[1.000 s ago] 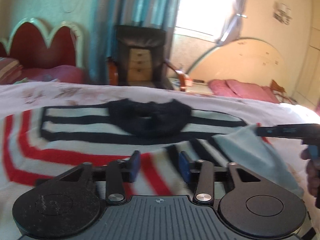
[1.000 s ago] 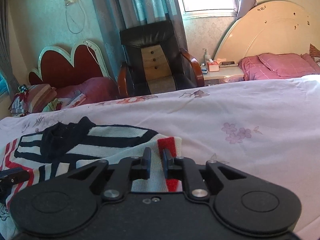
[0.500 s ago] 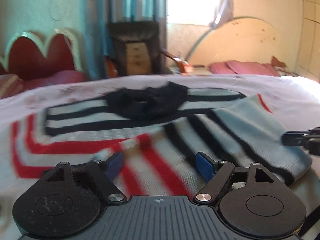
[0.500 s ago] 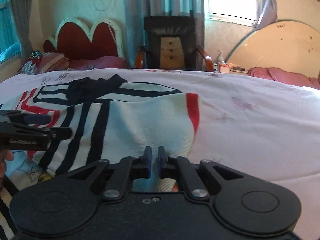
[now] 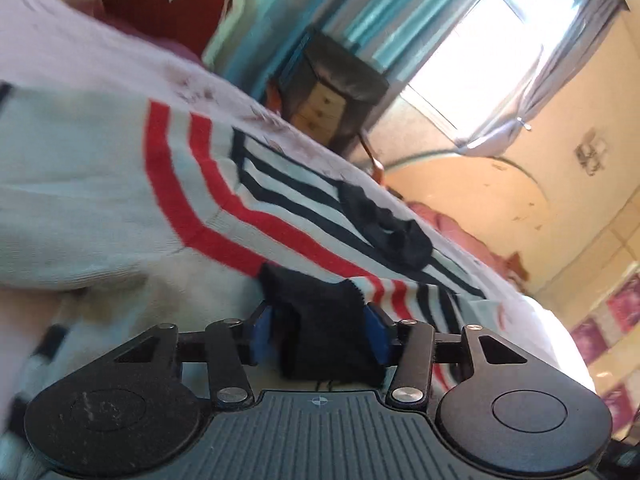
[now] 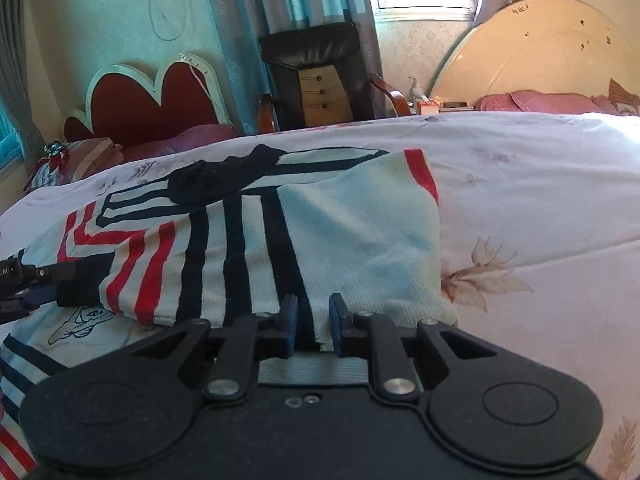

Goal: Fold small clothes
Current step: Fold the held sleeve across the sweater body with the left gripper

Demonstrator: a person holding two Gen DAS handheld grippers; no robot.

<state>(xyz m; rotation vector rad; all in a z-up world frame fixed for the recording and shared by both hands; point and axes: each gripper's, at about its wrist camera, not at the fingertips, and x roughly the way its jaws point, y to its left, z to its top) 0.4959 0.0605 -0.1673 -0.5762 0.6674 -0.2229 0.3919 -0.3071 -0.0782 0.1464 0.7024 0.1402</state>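
Note:
A white knit sweater (image 6: 352, 232) with red and dark navy stripes lies on the bed, its right side folded over the body. It also shows in the left wrist view (image 5: 120, 184). My left gripper (image 5: 318, 334) is open, its jaws on either side of the dark sleeve cuff (image 5: 320, 320). The left gripper also shows at the left edge of the right wrist view (image 6: 36, 280) at that cuff. My right gripper (image 6: 312, 330) is slightly open around the folded sweater edge.
The pale floral bedsheet (image 6: 540, 208) spreads to the right. A dark armchair (image 6: 316, 80) stands behind the bed. A red heart-shaped headboard (image 6: 152, 104) is at the back left, a round cream headboard (image 6: 540, 52) with pink pillows at the back right.
My left gripper has swung left, tilted, and come around the dark sleeve cuff. My right gripper has opened a little from shut on the folded edge. The folded part lies flatter.

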